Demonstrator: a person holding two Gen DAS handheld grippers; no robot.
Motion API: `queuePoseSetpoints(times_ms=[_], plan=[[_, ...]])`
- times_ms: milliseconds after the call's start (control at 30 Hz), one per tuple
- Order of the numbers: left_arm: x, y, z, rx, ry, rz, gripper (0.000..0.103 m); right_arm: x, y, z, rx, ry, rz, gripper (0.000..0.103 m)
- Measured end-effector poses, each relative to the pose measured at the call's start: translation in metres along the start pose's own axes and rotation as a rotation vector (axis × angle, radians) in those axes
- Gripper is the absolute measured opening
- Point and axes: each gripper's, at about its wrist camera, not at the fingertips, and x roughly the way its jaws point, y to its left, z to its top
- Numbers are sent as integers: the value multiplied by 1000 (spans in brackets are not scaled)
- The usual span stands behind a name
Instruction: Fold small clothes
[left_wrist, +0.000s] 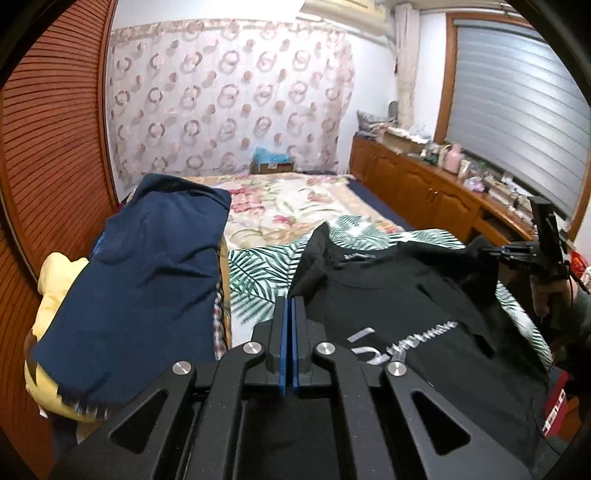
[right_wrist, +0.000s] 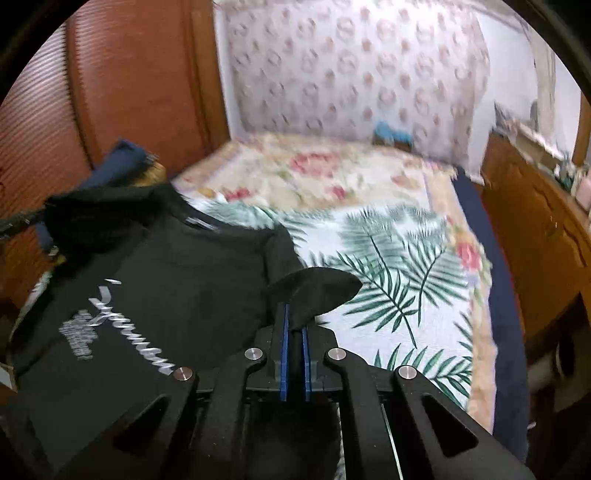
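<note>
The right claw (right_wrist: 294, 325) is clamped on a flap of the black T-shirt (right_wrist: 177, 288), its blue pads pinching a dark fold that sticks out past the fingertips. The left claw (left_wrist: 290, 317) has its pads pressed together at the opposite edge of the same shirt; from its own view I cannot tell whether cloth is caught between them, though in the right view the shirt's far corner looks gathered where that claw reaches in. The shirt hangs spread between the two, printed lettering upward, over the palm-leaf sheet (right_wrist: 399, 266) on the bed (left_wrist: 295, 199), with a folded navy garment (left_wrist: 147, 266) piled just beside it. The risk, as I judge it, is a shallow pinch: only a small tab is held on the right, so any tug sideways could pull it free, and the shirt would drop crumpled. Uneven lifting would also skew the fold line.
</note>
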Motion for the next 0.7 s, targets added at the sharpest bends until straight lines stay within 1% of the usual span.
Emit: queuePoseSetpoints(times_ms=[167,267,333,467,633,700], plan=[[-48,-5,-15,-23,-58,-27,2,-65,19,-22,-21,-90,22,5],[-73,-3,-21,-38,-91,-36,2,-94,27,-37,-23,-114,22,5],[-88,-1,-25,-45,-106,-41,2,-109,28,-47,-25,-116,30,5],[-111,-2,-35,-47,-113,-36,2,-137,33,-68,-38,-112,48,5],[-134,4,-53,-63,-104,-3,2,-174,36,-86,-44,-94,56,5],[-139,8,-60,-77,-95,12,2,-183,35,-91,-45,-72,62,5]])
